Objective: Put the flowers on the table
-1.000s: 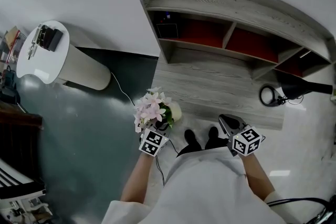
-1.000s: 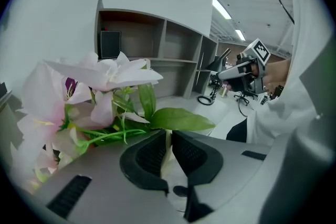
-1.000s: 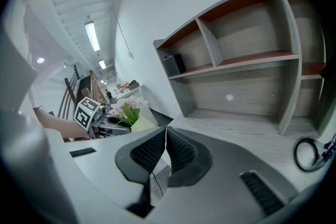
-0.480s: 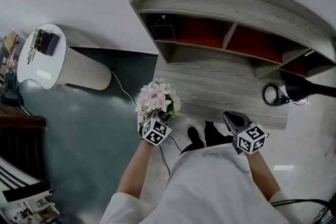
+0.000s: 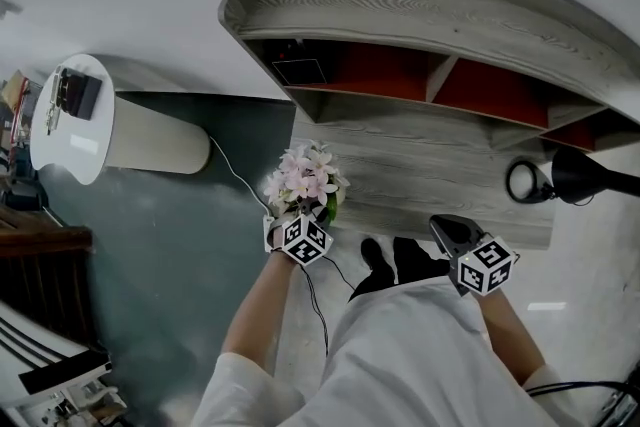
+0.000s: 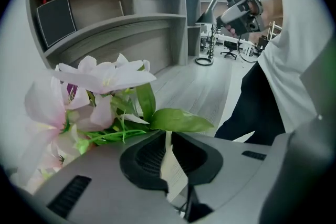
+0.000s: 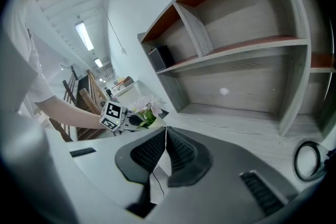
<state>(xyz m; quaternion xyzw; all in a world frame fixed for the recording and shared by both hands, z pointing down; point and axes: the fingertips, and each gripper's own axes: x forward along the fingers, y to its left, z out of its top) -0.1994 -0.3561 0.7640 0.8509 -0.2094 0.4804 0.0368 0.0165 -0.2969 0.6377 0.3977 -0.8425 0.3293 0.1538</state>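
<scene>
**Grey wood grain, matt plastic, satiny petals**

The tabletop (image 5: 430,170) and the shelf unit (image 5: 420,5) above it show pale grey wood grain with a matt finish. The shelf compartments have smooth red backs. The flowers (image 5: 303,177) have thin, satiny pink-white petals and smooth, slightly waxy green leaves (image 6: 176,119). The left gripper (image 6: 168,139) and the right gripper (image 7: 166,136) have matt grey plastic shells and black ribbed pads. The floor (image 5: 150,255) is dark and glossy, the round side table (image 5: 70,125) is glossy white, and the person's garment (image 5: 410,355) is plain white cloth.
</scene>
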